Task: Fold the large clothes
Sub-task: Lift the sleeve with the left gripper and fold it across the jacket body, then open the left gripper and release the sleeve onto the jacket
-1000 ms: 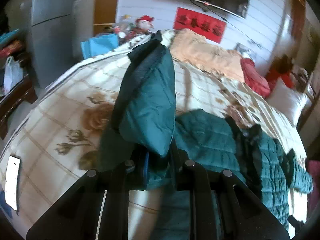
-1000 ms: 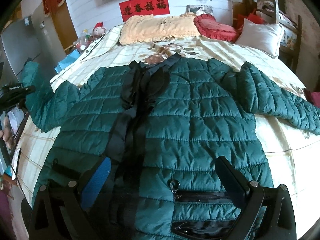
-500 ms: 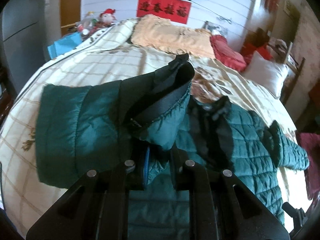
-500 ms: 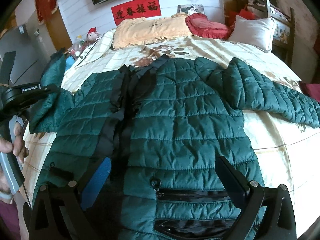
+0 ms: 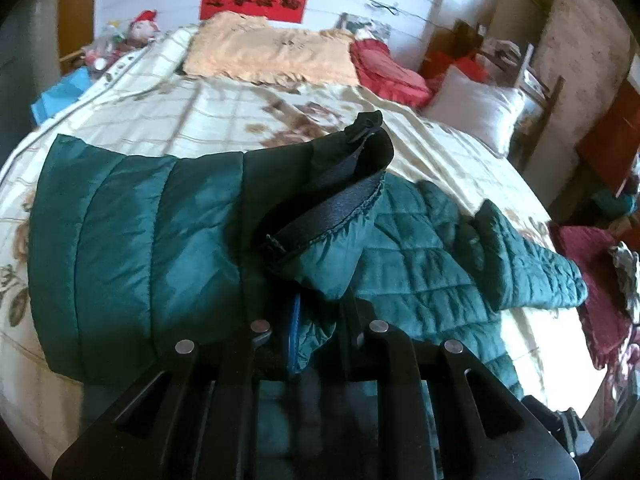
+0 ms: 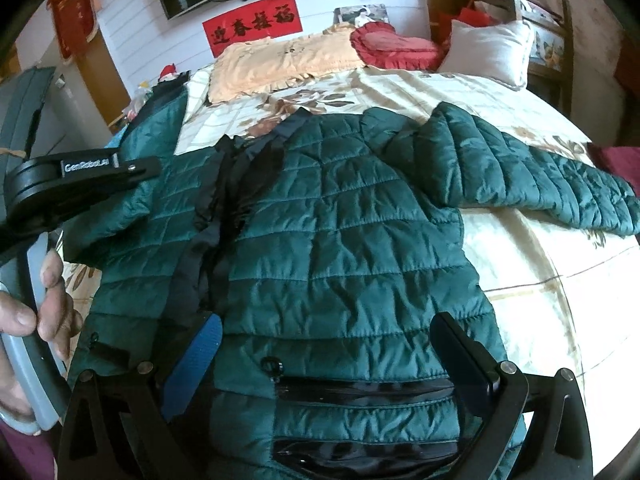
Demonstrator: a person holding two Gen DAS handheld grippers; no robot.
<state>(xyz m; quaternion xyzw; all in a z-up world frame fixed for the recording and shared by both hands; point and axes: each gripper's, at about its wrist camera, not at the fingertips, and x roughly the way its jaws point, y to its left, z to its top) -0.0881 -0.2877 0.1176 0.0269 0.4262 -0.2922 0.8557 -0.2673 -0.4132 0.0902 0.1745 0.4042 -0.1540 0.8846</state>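
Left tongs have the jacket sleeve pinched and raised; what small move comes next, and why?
Probably carry the sleeve across and lay it on the jacket's chest: the left tongs hold it lifted, while the right tongs hover open above the hem.

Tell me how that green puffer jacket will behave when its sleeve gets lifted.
The jacket likely stays floppy: the sleeve clamped in the left gripper drapes limply. Its shiny shell may slide. Puffy quilting suggests it's light.
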